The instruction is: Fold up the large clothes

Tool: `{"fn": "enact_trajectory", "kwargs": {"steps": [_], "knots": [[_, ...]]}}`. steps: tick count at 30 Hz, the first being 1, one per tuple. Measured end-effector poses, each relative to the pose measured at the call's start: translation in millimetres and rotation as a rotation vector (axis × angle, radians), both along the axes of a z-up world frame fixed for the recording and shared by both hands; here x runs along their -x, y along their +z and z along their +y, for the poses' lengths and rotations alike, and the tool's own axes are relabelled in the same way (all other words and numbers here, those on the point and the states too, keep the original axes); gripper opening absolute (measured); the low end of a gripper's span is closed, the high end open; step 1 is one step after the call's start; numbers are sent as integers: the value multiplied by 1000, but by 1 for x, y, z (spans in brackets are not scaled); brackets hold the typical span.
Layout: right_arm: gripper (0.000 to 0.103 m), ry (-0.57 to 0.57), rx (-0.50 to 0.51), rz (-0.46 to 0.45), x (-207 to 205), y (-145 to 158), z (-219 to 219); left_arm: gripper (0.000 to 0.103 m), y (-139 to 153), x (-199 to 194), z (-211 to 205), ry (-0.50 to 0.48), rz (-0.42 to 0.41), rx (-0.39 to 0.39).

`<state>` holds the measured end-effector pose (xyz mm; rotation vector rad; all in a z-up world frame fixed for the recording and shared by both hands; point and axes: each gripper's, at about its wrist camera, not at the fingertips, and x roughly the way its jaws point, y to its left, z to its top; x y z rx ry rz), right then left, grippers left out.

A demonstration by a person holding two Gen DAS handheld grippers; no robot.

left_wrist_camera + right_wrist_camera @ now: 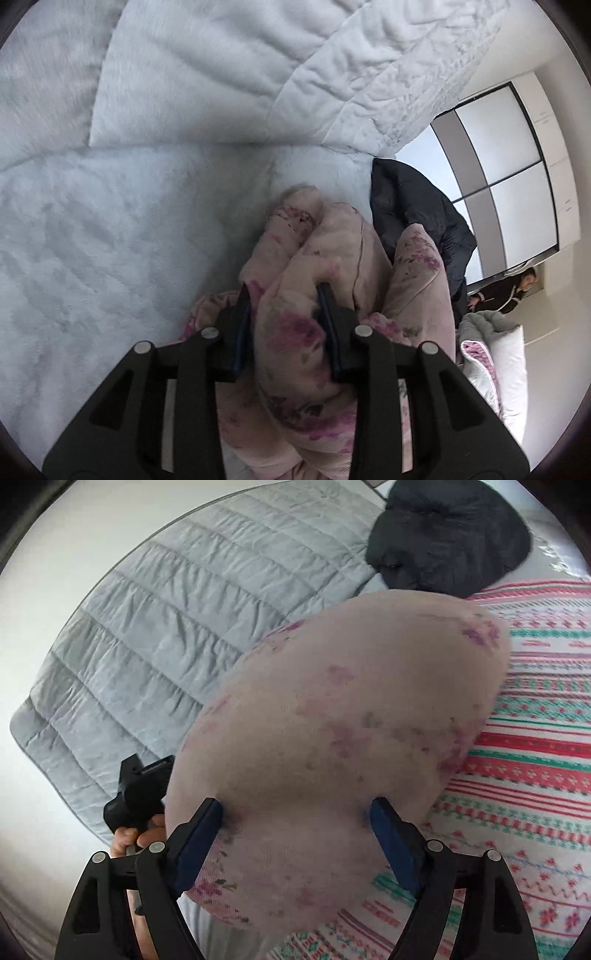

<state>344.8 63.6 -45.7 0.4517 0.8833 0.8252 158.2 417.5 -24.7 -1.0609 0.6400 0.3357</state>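
A pink fleece garment with purple flowers (332,240) is bunched up over a pale fluffy bedcover (110,221). My left gripper (284,299) is shut on a thick fold of it, and the cloth bulges out between the blue pads. In the right wrist view the same pink garment (351,701) swells into a rounded bundle. My right gripper (295,808) stands wide and clamps that bundle, its pads denting the fabric on both sides. The left gripper (140,794) and the hand (136,838) holding it show at the bundle's left edge.
A black padded jacket (413,206) (450,535) lies beyond the pink garment. A grey quilted blanket (166,627) covers the left. A red and green striped fabric (535,738) lies right. A sliding-door wardrobe (509,147), a person (513,291) and piled bedding (495,354) are far right.
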Motion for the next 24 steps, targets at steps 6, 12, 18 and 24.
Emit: {"fn": "enact_trajectory", "kwargs": {"steps": [6,12,18,24], "knots": [[84,-82,-21,89,3,-23,-34,36,26,28,7,112,-20,-60],[84,-107,-13,92,17,-17,-54,48,70,42,-21,65,-71,-225],[84,-75,103,30,62,15,-64,49,90,30,-82,-74,-60,-346],[84,-43,200,1,116,42,-89,50,94,18,-156,-220,15,-429]]}}
